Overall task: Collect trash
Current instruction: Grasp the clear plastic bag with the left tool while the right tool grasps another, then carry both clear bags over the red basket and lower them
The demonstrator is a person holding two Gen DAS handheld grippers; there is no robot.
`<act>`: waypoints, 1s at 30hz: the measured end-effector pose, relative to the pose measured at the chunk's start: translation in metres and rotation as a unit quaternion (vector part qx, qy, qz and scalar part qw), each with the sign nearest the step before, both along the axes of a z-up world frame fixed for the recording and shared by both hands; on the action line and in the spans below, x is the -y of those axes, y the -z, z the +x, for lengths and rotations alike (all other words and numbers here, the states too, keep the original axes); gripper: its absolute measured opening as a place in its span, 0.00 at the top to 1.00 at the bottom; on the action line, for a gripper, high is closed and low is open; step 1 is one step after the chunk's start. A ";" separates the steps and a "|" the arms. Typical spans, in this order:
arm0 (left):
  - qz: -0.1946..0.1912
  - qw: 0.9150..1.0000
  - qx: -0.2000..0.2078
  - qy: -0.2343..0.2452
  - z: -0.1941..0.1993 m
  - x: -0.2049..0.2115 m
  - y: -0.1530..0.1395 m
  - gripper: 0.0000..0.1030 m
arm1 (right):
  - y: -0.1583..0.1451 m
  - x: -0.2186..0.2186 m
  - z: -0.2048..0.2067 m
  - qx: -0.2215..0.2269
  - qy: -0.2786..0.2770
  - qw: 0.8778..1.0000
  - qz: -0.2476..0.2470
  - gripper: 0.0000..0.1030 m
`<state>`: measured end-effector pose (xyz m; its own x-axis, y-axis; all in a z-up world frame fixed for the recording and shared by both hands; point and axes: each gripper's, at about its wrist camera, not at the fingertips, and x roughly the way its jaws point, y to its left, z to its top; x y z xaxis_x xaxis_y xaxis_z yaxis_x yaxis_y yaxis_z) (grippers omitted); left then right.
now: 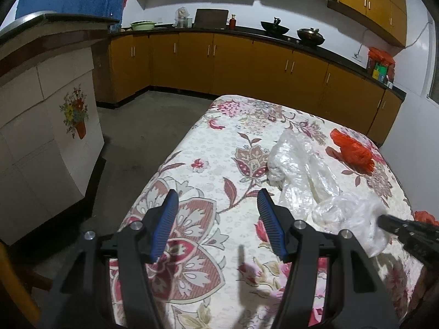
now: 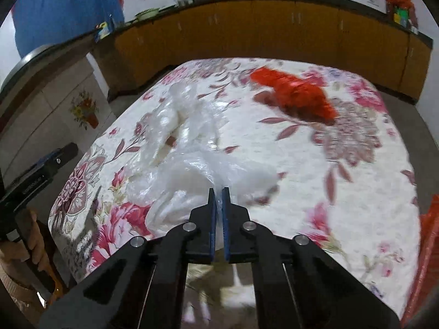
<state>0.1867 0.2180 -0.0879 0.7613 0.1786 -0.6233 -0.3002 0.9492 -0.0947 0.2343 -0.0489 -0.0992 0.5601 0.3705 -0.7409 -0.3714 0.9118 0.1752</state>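
Clear plastic bag (image 2: 197,175), pinched in right hand-held gripper (image 2: 218,192)

I see a table under a floral cloth (image 1: 208,148) carrying crumpled clear plastic (image 1: 299,170) (two heaps, touching) and a red bag (image 1: 354,150).

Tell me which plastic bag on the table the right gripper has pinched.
The right gripper is shut on the nearest clear bag. The other clear bag lies beyond it; the red bag lies farthest, untouched.
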 end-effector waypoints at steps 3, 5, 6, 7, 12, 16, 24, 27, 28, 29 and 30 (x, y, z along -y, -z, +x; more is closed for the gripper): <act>0.001 1.000 0.001 0.008 0.004 0.005 -0.001 0.42 | -0.005 0.021 0.000 0.009 0.030 1.000 0.005 0.95; -0.001 1.000 -0.001 0.015 0.010 0.010 -0.001 0.42 | -0.009 0.037 0.000 0.016 0.052 0.998 0.008 0.95; -0.003 1.000 -0.003 0.020 0.014 0.012 -0.001 0.42 | -0.010 0.045 -0.001 0.020 0.063 0.998 0.010 0.95; -0.005 1.000 -0.005 0.023 0.019 0.014 -0.001 0.42 | -0.011 0.051 0.001 0.022 0.070 0.997 0.009 0.95; -0.021 0.999 -0.021 0.044 0.049 0.033 0.004 0.42 | -0.013 0.082 -0.003 0.035 0.108 0.994 0.005 0.95; -0.018 0.997 -0.038 0.058 0.072 0.047 0.012 0.43 | -0.014 0.111 -0.007 0.039 0.135 0.990 0.011 0.95; -0.036 0.994 -0.084 0.060 0.109 0.060 0.034 0.45 | -0.008 0.131 -0.012 0.028 0.152 0.988 0.009 0.95; -0.044 0.992 -0.096 0.063 0.118 0.063 0.040 0.50 | -0.005 0.133 -0.014 0.024 0.153 0.988 0.011 0.95; -0.042 0.992 -0.103 0.067 0.121 0.064 0.043 0.53 | -0.005 0.134 -0.015 0.023 0.153 0.988 0.012 0.95; -0.040 0.991 -0.109 0.068 0.122 0.065 0.045 0.58 | -0.006 0.134 -0.015 0.023 0.153 0.988 0.012 0.95; -0.037 0.991 -0.113 0.067 0.123 0.066 0.048 0.63 | -0.007 0.135 -0.017 0.024 0.154 0.988 0.013 0.95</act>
<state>0.3099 0.1517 -0.1357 0.6141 0.0330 -0.7885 -0.1932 0.9750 -0.1096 0.2177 -0.1842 -0.0925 0.6834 0.1963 -0.7032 -0.0861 0.9781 0.1895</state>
